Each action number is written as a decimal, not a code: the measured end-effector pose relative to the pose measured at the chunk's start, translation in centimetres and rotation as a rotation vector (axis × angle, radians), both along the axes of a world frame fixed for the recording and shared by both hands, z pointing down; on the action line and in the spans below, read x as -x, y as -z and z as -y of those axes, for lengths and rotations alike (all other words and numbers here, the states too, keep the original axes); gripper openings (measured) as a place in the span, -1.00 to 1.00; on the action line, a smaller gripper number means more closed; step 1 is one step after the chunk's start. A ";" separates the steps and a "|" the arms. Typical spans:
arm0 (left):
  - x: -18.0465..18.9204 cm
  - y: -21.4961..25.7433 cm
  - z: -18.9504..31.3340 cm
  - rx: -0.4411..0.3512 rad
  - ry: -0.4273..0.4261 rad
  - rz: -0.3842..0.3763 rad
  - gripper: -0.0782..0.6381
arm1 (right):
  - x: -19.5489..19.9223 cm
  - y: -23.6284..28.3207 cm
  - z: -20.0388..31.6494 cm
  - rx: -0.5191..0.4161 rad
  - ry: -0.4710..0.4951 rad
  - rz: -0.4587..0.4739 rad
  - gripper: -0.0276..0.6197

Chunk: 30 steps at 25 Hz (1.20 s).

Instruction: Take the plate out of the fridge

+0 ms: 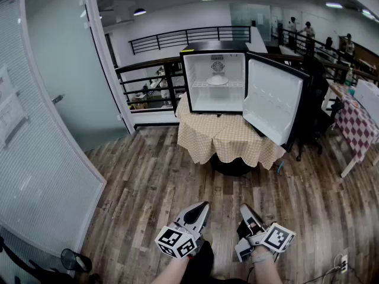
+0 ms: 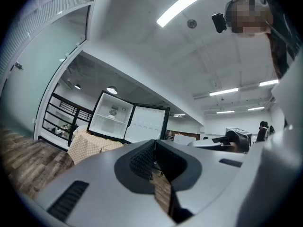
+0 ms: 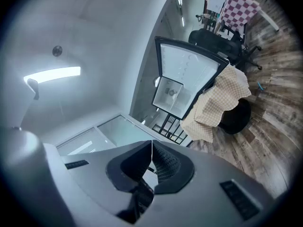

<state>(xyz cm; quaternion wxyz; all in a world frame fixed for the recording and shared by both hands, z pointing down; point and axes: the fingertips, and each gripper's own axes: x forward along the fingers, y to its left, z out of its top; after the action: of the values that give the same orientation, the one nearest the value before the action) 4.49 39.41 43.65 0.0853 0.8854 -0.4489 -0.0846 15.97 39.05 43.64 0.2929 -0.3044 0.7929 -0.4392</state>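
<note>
Approach step: fridge (image 1: 201, 99) open, plate (image 1: 217, 80) prob. on shelf. L tongs (image 1: 203, 206), R tongs (image 1: 244, 207) closed, empty, far off. Next: advance, open tongs.

Pretty plain kit: the left gripper (image 1: 205, 205) and right gripper (image 1: 243, 207) both had pale grey pointed jaws with dark ribbed pads (image 2: 141, 161), and each wore a white cube (image 1: 176, 242) of black square markers.
</note>
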 end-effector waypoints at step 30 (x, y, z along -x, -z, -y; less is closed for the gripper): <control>4.8 -1.5 30.0 0.057 -0.126 -0.041 -0.75 | 8.8 -3.0 28.3 -0.019 -0.110 -0.545 -0.81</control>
<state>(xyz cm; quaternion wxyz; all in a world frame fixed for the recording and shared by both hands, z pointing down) -0.32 9.38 45.18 0.1247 0.9072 -0.3928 -0.0846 7.13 10.76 46.62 0.0949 -0.4512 0.8288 -0.3171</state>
